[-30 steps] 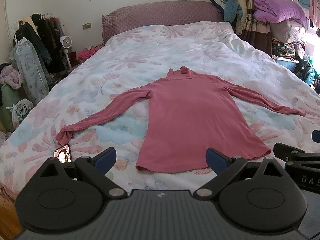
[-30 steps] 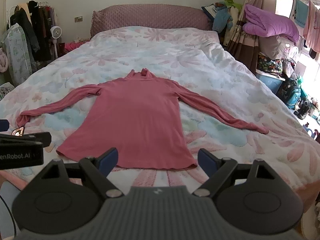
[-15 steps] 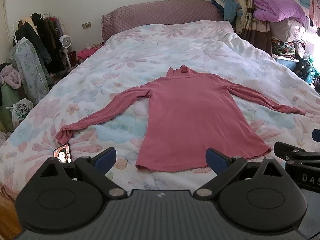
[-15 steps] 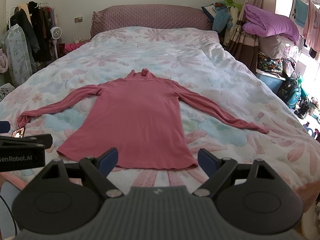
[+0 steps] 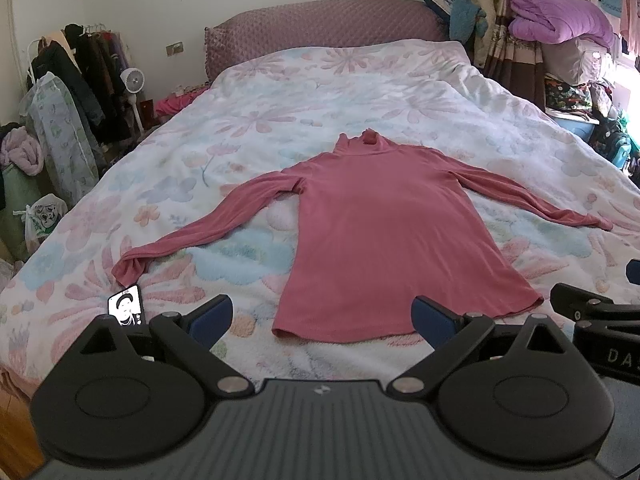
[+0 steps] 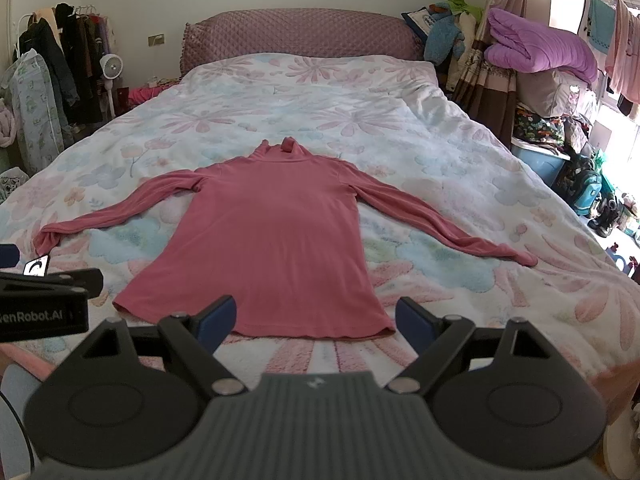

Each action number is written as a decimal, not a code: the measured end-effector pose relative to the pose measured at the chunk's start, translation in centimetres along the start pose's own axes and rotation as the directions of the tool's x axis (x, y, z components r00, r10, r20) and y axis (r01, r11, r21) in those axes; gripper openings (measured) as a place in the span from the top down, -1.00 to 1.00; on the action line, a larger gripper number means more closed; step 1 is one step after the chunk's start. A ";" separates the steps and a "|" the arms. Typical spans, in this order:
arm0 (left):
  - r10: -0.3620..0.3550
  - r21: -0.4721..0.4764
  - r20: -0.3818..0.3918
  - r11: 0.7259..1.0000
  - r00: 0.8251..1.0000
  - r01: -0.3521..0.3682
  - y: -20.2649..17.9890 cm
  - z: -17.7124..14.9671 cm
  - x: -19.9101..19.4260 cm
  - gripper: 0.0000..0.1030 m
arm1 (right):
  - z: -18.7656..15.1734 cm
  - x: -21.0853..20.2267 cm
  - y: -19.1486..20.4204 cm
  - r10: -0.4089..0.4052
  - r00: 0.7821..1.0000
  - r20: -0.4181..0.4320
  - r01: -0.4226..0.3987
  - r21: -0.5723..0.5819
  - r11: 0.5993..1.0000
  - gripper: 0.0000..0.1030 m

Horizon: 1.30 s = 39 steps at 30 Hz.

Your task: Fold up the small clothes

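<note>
Pink turtleneck [image 5: 384, 240], 1 pc, flat on floral bed [image 5: 340, 92], 2 sleeves out.

One pink turtleneck [image 5: 384, 240], one phone [image 5: 126, 305], two claws

A pink turtleneck top [image 5: 384, 236] is lying flat on the floral bedspread [image 5: 320, 92], both sleeves spreading outward, collar pointing toward the headboard [image 5: 324, 26]. The left hand-held gripper [image 5: 322, 316] is hovering before the hem, its blue-padded fingers [image 5: 210, 318] standing wide apart, holding nothing. A phone [image 5: 126, 305] is resting just beside the left cuff.
</note>
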State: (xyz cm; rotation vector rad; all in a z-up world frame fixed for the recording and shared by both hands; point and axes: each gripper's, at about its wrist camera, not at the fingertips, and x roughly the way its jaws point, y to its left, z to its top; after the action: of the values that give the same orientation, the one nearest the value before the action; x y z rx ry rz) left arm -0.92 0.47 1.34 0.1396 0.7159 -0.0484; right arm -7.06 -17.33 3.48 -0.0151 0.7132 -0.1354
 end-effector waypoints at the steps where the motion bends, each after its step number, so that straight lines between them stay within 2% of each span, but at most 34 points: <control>1: 0.000 0.000 0.000 1.000 1.000 0.000 0.0 0.0 0.0 -1.00 | 0.0 0.0 0.0 0.001 1.000 -0.001 -0.001 0.000 1.000 -0.61; 15: -0.004 -0.002 0.000 1.000 1.000 0.004 0.4 -0.3 0.3 -1.00 | 0.1 0.4 -0.1 0.001 1.000 -0.024 -0.001 0.006 1.000 -0.61; 18: 0.003 -0.010 -0.003 1.000 1.000 -0.003 1.2 -0.1 1.6 -1.00 | 0.8 1.2 -0.5 0.006 0.999 -0.032 -0.005 0.011 1.000 -0.61; 22: 0.029 -0.033 -0.005 0.999 1.000 -0.029 2.5 0.7 3.7 -1.00 | 1.6 2.2 -1.6 -0.001 1.000 0.004 0.001 0.001 1.000 -0.61; 24: -0.003 -0.055 -0.004 0.998 1.000 0.002 3.8 1.4 5.0 -0.69 | 2.2 3.0 -2.3 -0.003 0.999 0.044 0.004 -0.015 1.000 -0.61; 28: -0.090 -0.172 -0.012 0.981 0.996 0.087 8.0 2.6 8.5 -0.28 | 3.4 5.2 -4.1 0.030 0.993 0.116 -0.025 -0.047 0.999 -0.61; 30: -0.095 -0.215 -0.031 0.973 0.995 0.086 10.8 3.6 10.9 0.06 | 4.4 7.1 -5.0 0.045 0.991 0.123 -0.039 -0.052 0.998 -0.61; 32: -0.059 -0.239 -0.050 0.970 0.997 0.045 13.7 4.3 13.2 0.29 | 5.6 9.4 -5.6 0.030 0.995 0.098 -0.026 -0.046 0.999 -0.61; 33: -0.036 -0.255 -0.055 0.967 0.998 0.021 15.4 4.7 14.4 0.33 | 6.2 10.4 -5.9 0.029 0.996 0.086 -0.025 -0.041 0.999 -0.61; 35: -0.016 -0.313 -0.083 0.950 0.996 -0.010 19.0 5.0 16.8 0.33 | 7.6 12.7 -6.4 0.027 0.998 0.060 -0.026 -0.021 0.999 -0.61; 37: -0.051 -0.458 -0.146 0.889 0.988 -0.022 23.6 4.7 19.4 0.33 | 8.8 14.9 -6.6 0.014 0.999 0.047 -0.013 -0.015 1.000 -0.61; 39: -0.071 -0.569 -0.160 0.822 0.985 -0.033 27.2 4.1 21.3 0.34 | 9.8 17.0 -6.5 0.001 0.999 0.037 0.000 -0.016 1.000 -0.60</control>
State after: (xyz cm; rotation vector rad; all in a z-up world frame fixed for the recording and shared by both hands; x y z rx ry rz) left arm 20.36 26.89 -6.57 -0.4490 0.8799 0.1638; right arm 11.28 -26.26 0.19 -0.0330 0.6776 -0.1284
